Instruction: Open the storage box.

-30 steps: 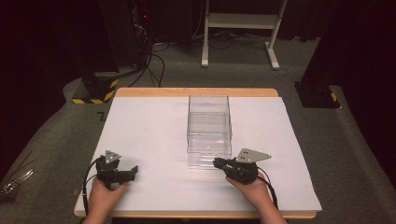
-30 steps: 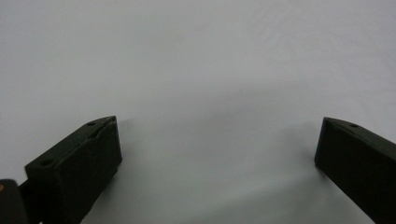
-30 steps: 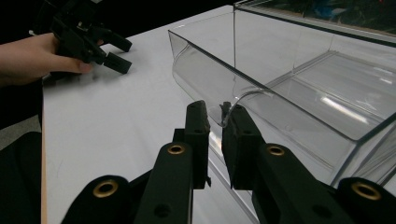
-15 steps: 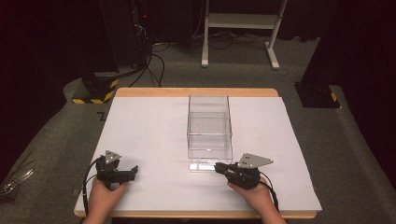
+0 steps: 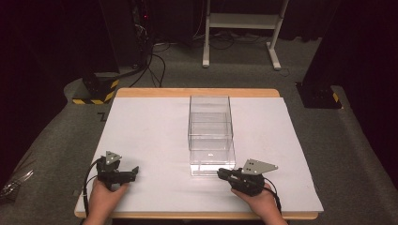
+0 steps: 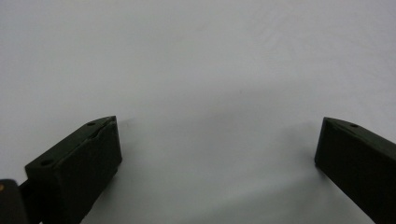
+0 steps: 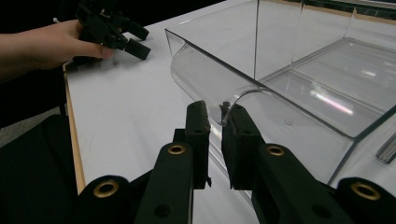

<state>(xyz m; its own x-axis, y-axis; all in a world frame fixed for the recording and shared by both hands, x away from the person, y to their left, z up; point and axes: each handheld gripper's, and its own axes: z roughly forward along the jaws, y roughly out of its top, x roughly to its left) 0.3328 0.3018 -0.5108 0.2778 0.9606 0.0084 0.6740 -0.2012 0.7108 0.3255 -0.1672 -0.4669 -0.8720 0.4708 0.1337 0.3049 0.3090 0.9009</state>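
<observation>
High view: clear plastic drawer box (image 5: 210,133) sits mid tabletop (image 5: 141,126) on the white sheet, long axis running away from the person twd the far edge. Its near end looks pulled out a bit – an inner drawer (image 5: 212,163) sticking out twd the person. Right tongs (image 5: 220,174) at the drawer's near front edge, right hand behind them. Left tongs (image 5: 134,170) well apart to the left, resting low over the bare sheet, not near the box.

Left gripper view: left tongs (image 6: 217,154) spread wide, nothing betw. them, just white sheet under.

Right gripper view: right tongs (image 7: 214,122) closed on the curved front lip of the drawer (image 7: 280,93), jaws either side of the thin clear wall, w/ almost no gap. Drawer's open top faces up; front lip points at the camera, i.e. at the person. Left tongs (image 7: 119,30) seen farther off at top left, w/ the hand on the tabletop edge.

Step, as I judge it: drawing the drawer out of its housing by the lip. Next move prob. calls for a straight pull along the long axis twd the person, keeping the pinch firm – the lip's thin and slick, could slip. Housing is unheld, so it may slide along w/ the drawer; left tongs could brace it.
</observation>
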